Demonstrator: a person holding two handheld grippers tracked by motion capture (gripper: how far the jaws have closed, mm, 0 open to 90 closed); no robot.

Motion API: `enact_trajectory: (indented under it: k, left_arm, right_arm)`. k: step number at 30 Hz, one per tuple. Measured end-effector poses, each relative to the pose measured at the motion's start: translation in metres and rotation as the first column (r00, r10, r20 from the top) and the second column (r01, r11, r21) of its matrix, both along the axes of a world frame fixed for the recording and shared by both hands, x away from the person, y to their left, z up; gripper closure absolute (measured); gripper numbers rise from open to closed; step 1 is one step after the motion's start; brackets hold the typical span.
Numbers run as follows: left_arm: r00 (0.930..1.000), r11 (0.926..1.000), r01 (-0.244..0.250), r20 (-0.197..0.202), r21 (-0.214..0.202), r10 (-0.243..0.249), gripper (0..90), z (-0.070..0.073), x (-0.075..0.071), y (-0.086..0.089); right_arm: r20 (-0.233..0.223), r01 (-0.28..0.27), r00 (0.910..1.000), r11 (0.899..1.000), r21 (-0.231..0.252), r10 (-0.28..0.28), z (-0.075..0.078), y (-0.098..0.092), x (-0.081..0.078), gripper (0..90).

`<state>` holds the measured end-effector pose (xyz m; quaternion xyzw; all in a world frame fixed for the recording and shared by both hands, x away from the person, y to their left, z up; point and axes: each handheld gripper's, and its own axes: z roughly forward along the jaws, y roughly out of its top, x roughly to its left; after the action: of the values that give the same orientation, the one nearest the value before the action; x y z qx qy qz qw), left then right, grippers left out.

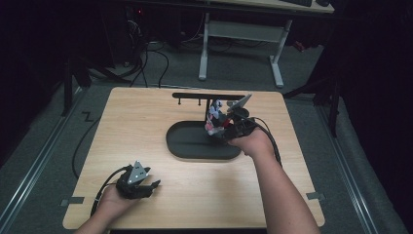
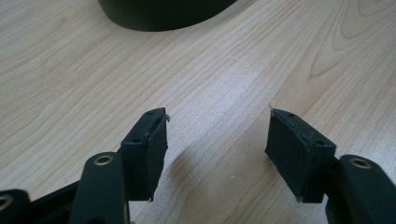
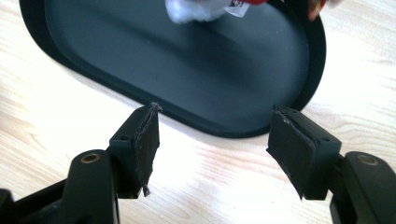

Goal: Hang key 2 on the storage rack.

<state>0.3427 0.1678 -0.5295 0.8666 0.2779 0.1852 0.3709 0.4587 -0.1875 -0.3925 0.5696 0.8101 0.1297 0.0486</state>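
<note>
While the right gripper (image 3: 212,149) stands with jaws apart and empty, the small toy (image 1: 215,118) hangs just ahead of it, above the black tray (image 1: 187,146); withdrawing slowly avoids snagging. The left gripper (image 2: 217,154) rests open too.

The left gripper (image 1: 155,184) is resting low at the near left, its fingers (image 2: 148,149) standing wide apart and empty. The right gripper (image 1: 214,127) is reaching farther out on an extended forearm, its fingers (image 3: 142,147) also parted with nothing between them.

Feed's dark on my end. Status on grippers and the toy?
Left gripper open, empty, low over table. Right gripper open, empty, at tray rim. Toy hangs from stand over tray. Nothing in the way.
</note>
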Motion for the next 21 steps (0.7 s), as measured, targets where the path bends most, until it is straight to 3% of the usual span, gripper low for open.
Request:
enact_trajectory:
  k: [2, 5, 6, 7, 13, 15, 16, 18, 21]
  left_arm:
    - [1.0, 1.0, 0.002, 0.001, 0.004, -0.002, 38.5, 0.0, 0.0, -0.001]
    - [1.0, 1.0, 0.005, 0.005, 0.004, -0.005, 38.4, 0.0, -0.001, -0.003]
    - [1.0, 1.0, 0.006, 0.004, 0.004, -0.006, 38.4, 0.0, -0.001, -0.003]
    - [1.0, 0.9999, 0.007, 0.003, 0.007, -0.007, 38.4, 0.0, -0.001, -0.004]
    - [0.9999, 0.9999, 0.012, 0.009, 0.01, -0.012, 38.4, 0.0, -0.002, -0.005]
    - [0.9998, 0.9998, 0.015, 0.008, 0.012, -0.015, 38.4, 0.0, -0.003, -0.006]
    - [0.9997, 0.9997, 0.02, 0.011, 0.012, -0.02, 38.4, 0.0, -0.004, -0.007]
    - [0.9997, 0.9996, 0.022, 0.008, 0.016, -0.022, 38.3, 0.0, -0.005, -0.008]
    - [0.9997, 0.9995, 0.024, 0.006, 0.019, -0.024, 38.3, -0.001, -0.006, -0.009]
  right_arm:
    - [0.011, 0.004, 0.9999, 0.999, 0.032, -0.005, -0.007, -0.006, -0.013, 34.3]
    - [0.03, 0.005, 0.9995, 0.999, 0.034, -0.006, -0.012, -0.009, -0.024, 34.6]
    - [0.06, 0.0, 0.9982, 1.0, 0.022, -0.001, -0.016, -0.012, -0.032, 34.3]
    - [0.06, 0.0, 0.9982, 1.0, 0.022, -0.001, -0.016, -0.012, -0.032, 34.3]
    - [0.14, 0.009, 0.99, 0.996, 0.083, -0.021, -0.039, -0.03, -0.06, 32.7]
    - [0.173, 0.015, 0.9844, 0.995, 0.094, -0.031, -0.049, -0.038, -0.07, 32.6]
    - [0.219, 0.019, 0.9749, 0.994, 0.105, -0.041, -0.06, -0.047, -0.081, 32.5]
    - [0.24, 0.021, 0.9697, 0.993, 0.113, -0.048, -0.065, -0.051, -0.087, 32.3]
    - [0.302, 0.016, 0.9517, 0.991, 0.136, -0.057, -0.083, -0.061, -0.106, 31.1]
